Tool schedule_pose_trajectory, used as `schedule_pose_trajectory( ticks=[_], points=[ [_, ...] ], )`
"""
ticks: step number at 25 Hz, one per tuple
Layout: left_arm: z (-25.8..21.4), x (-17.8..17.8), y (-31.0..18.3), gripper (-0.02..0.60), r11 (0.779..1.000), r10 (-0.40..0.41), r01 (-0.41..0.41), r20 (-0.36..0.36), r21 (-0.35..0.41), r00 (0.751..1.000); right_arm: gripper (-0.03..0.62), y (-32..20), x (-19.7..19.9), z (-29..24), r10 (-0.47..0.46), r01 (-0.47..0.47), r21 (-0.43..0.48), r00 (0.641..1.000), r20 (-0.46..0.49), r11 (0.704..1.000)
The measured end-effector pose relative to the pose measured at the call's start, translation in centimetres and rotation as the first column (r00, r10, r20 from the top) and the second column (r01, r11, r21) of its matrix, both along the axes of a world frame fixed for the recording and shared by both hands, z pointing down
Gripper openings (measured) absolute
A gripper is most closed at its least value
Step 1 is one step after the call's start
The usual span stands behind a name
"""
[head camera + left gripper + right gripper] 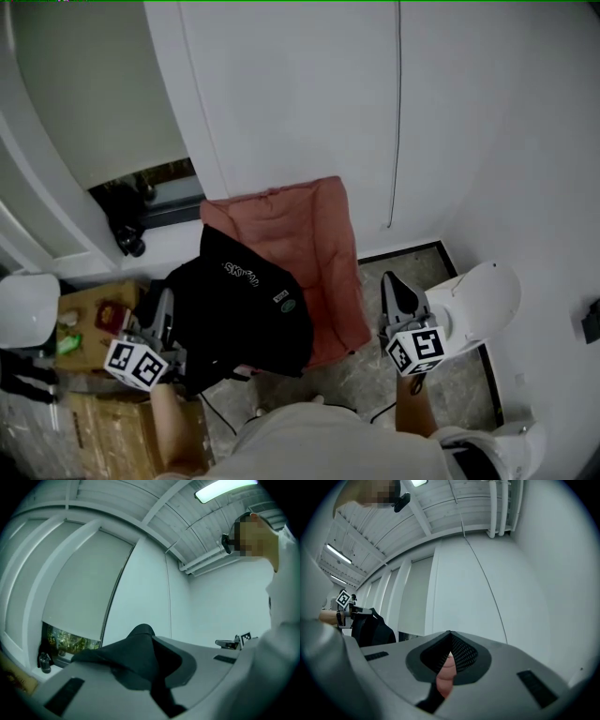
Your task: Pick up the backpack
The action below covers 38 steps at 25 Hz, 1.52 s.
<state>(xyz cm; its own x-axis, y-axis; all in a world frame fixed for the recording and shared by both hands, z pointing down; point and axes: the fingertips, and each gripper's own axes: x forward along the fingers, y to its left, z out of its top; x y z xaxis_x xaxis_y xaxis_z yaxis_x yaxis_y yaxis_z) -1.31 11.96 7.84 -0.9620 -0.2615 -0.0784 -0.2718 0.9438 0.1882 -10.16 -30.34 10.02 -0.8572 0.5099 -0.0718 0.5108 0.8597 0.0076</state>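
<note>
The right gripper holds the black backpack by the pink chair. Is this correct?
No: the left gripper holds the black backpack by the pink chair. The left gripper view shows its jaws shut on it.

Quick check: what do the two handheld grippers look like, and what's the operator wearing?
The left gripper and right gripper match: grey bodies, dark jaw pads, each carrying a white marker cube with black squares. The right's pads look mesh-textured. The person wears a pale top.
</note>
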Motion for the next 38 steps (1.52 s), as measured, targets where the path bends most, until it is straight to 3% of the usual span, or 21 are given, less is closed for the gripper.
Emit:
schedule_pose_trajectory(
  ticks=[12, 18, 31, 38],
  points=[
    [-0.5, 5.1, 2.2, 0.021, 0.987, -0.142, 0.144, 0.033, -0.069, 0.989, 0.020, -0.2, 0.8, -1.5, 0.027, -0.028, 0.004, 0.999, 0.028, 1.000],
    [0.9, 7.7, 4.1, 0.021, 0.976, -0.213, 0.214, 0.036, -0.029, 0.976, 0.020, -0.7, 1.7, -2.1, 0.051, -0.051, 0.013, 0.998, 0.032, 0.999],
    [3.3, 9.8, 5.9, 0.021, 0.969, -0.246, 0.246, -0.001, 0.008, 0.969, 0.020, 1.9, 3.1, -2.8, 0.029, -0.031, 0.032, 0.998, 0.053, 0.999],
    [2.2, 11.0, 6.2, 0.021, 0.970, -0.242, 0.242, 0.027, -0.004, 0.970, 0.020, 2.6, 3.9, -2.9, 0.019, -0.020, 0.031, 0.999, 0.051, 0.999]
  ],
)
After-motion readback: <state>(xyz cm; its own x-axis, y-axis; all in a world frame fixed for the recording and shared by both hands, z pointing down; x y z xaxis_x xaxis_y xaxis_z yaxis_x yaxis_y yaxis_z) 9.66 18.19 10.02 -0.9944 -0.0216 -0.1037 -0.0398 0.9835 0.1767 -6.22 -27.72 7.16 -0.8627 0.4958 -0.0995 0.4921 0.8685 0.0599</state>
